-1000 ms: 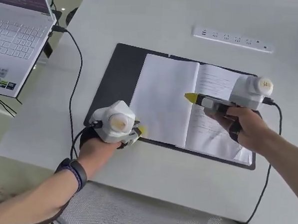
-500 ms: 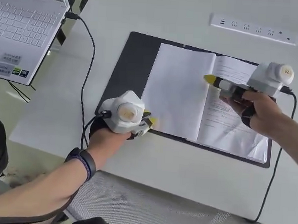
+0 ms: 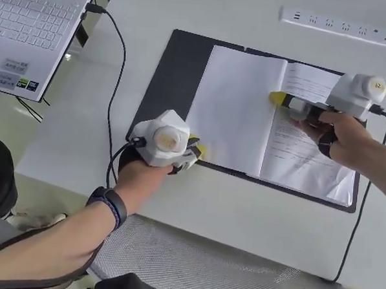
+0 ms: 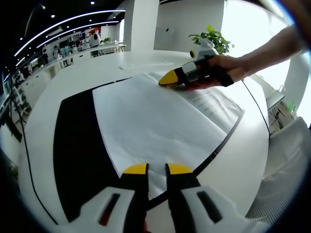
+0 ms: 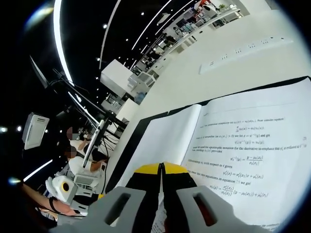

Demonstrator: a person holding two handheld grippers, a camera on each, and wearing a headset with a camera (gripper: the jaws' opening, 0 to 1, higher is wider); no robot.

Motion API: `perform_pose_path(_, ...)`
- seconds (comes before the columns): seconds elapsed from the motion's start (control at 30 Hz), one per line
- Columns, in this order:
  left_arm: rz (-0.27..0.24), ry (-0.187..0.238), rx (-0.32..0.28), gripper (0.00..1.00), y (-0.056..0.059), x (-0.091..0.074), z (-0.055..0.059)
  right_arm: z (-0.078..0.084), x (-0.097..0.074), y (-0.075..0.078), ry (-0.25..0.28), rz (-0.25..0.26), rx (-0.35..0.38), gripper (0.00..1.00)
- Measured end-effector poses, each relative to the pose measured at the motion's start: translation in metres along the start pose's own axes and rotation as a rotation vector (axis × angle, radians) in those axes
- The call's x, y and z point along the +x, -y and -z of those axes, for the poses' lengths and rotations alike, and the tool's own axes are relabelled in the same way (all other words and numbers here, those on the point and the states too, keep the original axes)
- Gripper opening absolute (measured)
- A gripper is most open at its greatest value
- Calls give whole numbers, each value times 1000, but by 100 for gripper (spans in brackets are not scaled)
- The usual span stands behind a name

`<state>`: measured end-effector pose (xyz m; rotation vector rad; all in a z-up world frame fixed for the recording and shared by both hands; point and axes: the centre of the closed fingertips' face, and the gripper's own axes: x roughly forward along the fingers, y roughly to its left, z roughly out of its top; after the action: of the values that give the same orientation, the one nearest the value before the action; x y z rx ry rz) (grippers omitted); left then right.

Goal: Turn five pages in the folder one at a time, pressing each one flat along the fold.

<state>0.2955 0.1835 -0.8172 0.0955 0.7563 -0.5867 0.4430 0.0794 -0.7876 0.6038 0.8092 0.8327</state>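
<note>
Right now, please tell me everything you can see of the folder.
The folder has a black cover and lies open, flat on the table. Its left page is blank; the right page carries printed text with equations. The right gripper, jaws together, sits at the fold near the far end. The left gripper is at the blank page's near corner.

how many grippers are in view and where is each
2. The left gripper is at the near edge of the blank page. The right gripper has its tips over the fold, beside the printed page. None seems hidden.
</note>
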Motion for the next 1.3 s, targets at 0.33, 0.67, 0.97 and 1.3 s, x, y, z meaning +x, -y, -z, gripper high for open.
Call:
perform_pose_path(0.33, -9, 9, -26, 13, 8, -10, -5, -35, 18, 37, 119, 25, 125, 0)
perform_pose_path(0.67, -7, 12, -38, 12, 8, -13, -7, -64, 39, 56, 142, 76, 96, 0)
perform_pose_path(0.97, -5, 14, -48, 12, 4, -8, -6, -81, 49, 68, 149, 127, 47, 0)
perform_pose_path(1.3, -8, 14, -50, 13, 6, -11, -7, -79, 47, 69, 133, 129, 27, 0)
